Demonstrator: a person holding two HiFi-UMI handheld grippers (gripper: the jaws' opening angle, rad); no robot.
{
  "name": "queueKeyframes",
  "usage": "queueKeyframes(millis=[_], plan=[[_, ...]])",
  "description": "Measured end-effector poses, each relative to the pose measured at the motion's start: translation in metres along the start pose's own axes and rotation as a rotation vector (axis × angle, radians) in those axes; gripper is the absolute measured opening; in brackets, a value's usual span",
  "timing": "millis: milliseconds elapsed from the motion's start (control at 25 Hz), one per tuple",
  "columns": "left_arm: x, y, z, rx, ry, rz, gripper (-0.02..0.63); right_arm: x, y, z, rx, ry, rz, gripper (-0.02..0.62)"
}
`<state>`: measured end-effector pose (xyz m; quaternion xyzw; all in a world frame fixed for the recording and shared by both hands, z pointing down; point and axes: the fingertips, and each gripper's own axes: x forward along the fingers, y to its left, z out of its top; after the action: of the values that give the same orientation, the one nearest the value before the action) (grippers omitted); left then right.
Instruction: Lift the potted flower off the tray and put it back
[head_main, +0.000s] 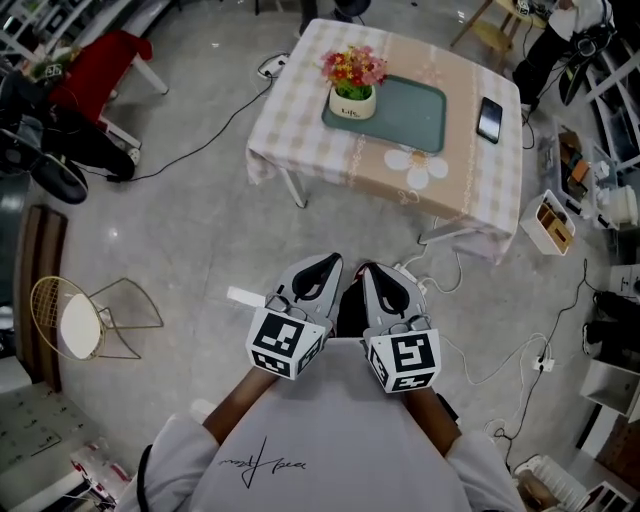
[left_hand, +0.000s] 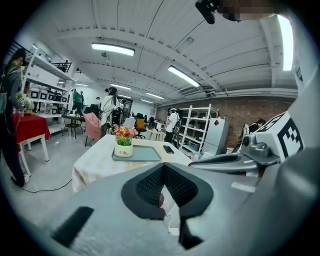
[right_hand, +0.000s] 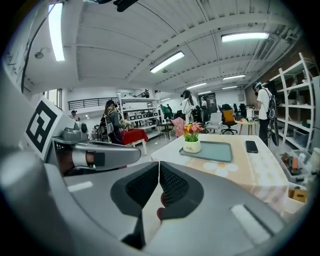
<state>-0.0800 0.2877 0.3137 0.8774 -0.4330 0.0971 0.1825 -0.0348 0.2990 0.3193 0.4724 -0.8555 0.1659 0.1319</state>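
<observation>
Head view, potted flower (head_main: 352, 88) upright, on tray (head_main: 415, 115), left end

On the checked beige tablecloth (head_main: 320, 140), a grey-green tray (head_main: 405, 110) bears a white pot (head_main: 352, 104) of pink-red flowers (head_main: 354, 68).

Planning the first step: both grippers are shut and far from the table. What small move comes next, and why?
Probably walk toward the table, carrying both grippers nearer the potted flower. It stands on the left end of the tray, well beyond the left gripper and right gripper, which are shut with nothing between their jaws.
</observation>
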Motion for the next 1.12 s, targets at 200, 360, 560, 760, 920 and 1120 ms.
queueKeyframes(millis=[200,360,560,760,920,1120], plan=[[0.035,0.014,0.022,0.017,0.001,0.024,-0.002,0.028,-0.030,0.020,-0.011,-0.001,0.035,0.014],[0.060,0.020,0.038,0.027,-0.016,0.034,-0.002,0.042,-0.056,0.034,-0.011,-0.011,0.048,0.014],[0.093,0.021,0.053,0.050,-0.019,0.036,-0.002,0.059,-0.089,0.047,-0.016,-0.031,0.067,0.014],[0.117,0.026,0.064,0.065,-0.012,0.056,-0.002,0.069,-0.110,0.062,-0.010,-0.067,0.085,0.014],[0.125,0.034,0.065,0.040,-0.001,0.083,-0.002,0.074,-0.118,0.069,-0.033,-0.086,0.088,0.014],[0.138,0.050,0.070,0.054,0.002,0.099,-0.002,0.091,-0.126,0.074,-0.011,-0.085,0.099,0.014]])
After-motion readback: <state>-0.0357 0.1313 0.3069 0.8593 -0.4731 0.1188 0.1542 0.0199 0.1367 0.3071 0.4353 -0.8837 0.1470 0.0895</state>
